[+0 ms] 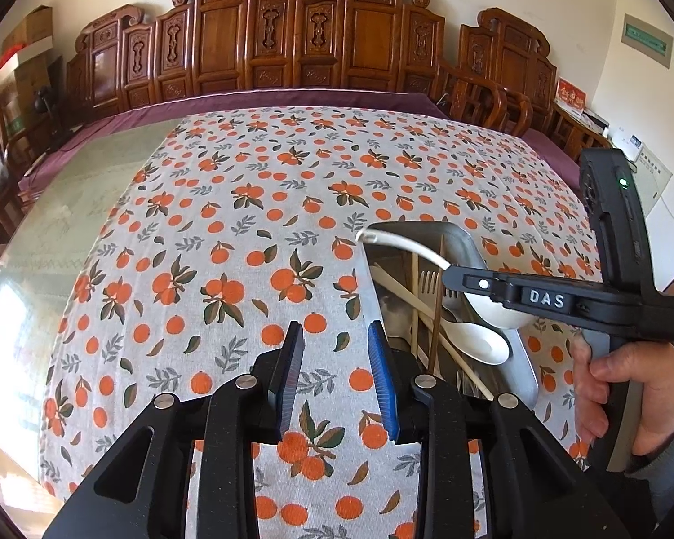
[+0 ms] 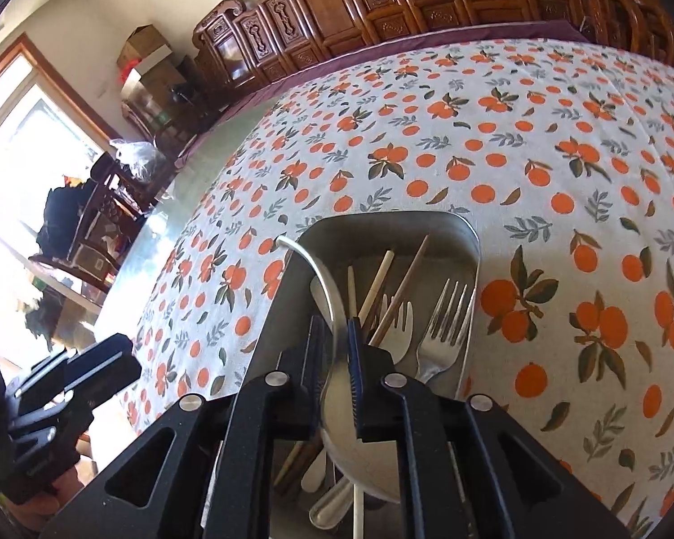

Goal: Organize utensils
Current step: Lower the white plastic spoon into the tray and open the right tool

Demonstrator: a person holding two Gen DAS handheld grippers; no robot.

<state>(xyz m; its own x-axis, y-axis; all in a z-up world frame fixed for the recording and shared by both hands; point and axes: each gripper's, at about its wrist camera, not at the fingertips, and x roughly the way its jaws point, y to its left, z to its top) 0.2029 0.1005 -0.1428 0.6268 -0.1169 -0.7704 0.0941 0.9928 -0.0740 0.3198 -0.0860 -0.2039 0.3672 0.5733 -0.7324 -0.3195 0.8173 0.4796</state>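
Note:
A metal tray on the orange-print tablecloth holds forks, chopsticks, and a white spoon. My right gripper is shut on the handle of a metal ladle and holds it just above the tray, bowl toward me, handle tip pointing away. My left gripper is open and empty over the cloth, left of the tray.
The tablecloth covers most of the table; bare glass tabletop lies to the left. Carved wooden chairs line the far edge. The left gripper also shows in the right wrist view.

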